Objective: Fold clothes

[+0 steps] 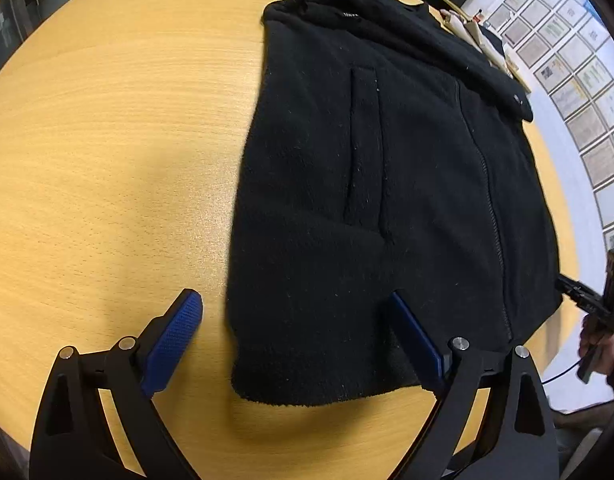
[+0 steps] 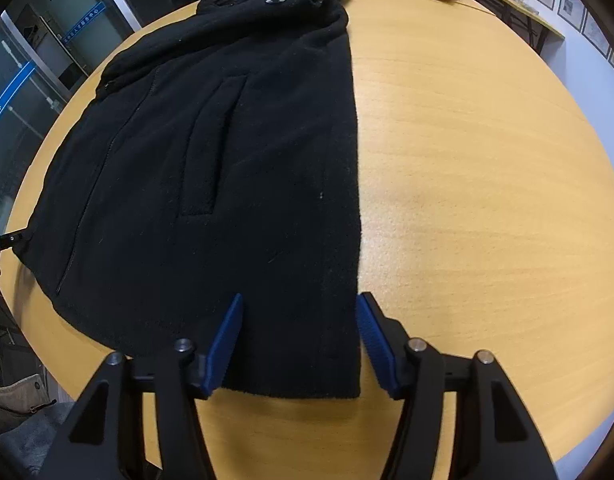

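Left wrist view: round wood-grain table (image 1: 107, 128), smooth & pale, carries a black fleece jacket (image 1: 387, 184) lying flat, front zipped, sleeves tucked in so it's a narrow rectangle w/ collar at far end — fits partway-folded, prob. ready for a hem-to-collar fold. Fuzzy pile, linty; slit pocket (image 1: 367, 148) runs lengthwise. Both tools sit at the hem corners: left hand-held gripper (image 1: 295, 320) spread wide, straddling its corner, gripping nothing; right hand-held gripper (image 2: 299, 322) likewise agape over the other corner, blue ribbed pads (image 2: 371, 340) clear of cloth.

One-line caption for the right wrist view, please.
Open right gripper straddles the hem corner of a black fleece jacket on a wooden table.
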